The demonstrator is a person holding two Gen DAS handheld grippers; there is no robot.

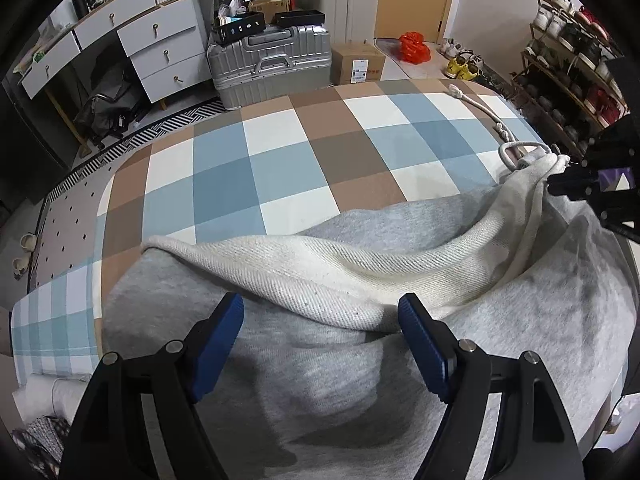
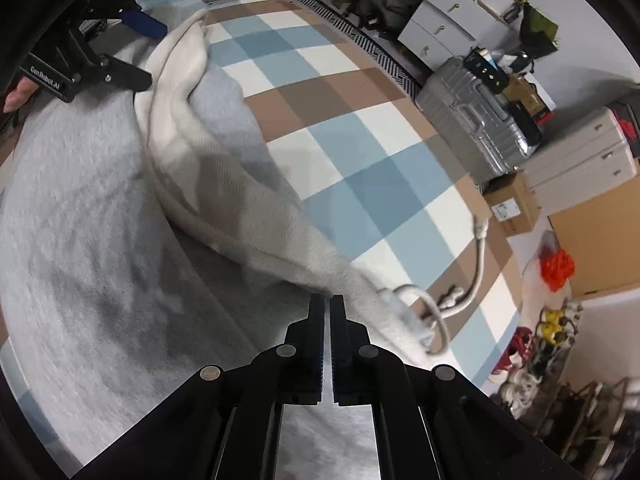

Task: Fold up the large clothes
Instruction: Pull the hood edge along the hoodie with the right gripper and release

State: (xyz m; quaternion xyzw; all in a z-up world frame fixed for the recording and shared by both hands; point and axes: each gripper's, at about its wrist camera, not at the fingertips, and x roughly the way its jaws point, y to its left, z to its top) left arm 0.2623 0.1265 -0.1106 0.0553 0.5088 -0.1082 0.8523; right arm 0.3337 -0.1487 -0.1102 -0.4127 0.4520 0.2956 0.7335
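Note:
A grey hoodie (image 1: 320,380) lies spread on a bed with a blue, brown and white checked cover (image 1: 280,152). Its hood, cream lining up (image 1: 320,264), stretches across the garment. A white drawstring (image 1: 516,148) trails from the hood's corner. My left gripper (image 1: 320,304) is open, its blue pads straddling the hood's near edge without pressing on it. My right gripper (image 2: 327,300) is shut at the hood's corner (image 2: 360,280), which is drawn up to its tips. That gripper (image 1: 560,184) also shows at the right edge of the left wrist view. The left gripper (image 2: 150,52) shows open at upper left.
Beyond the bed stand a silver suitcase (image 1: 272,60), white drawers (image 1: 160,48), a cardboard box (image 1: 356,62) and a red bag (image 1: 414,46). A shoe rack (image 1: 572,60) lines the right side. Slippers (image 1: 24,252) lie on the floor at left. A person's hand (image 2: 16,96) holds the left gripper.

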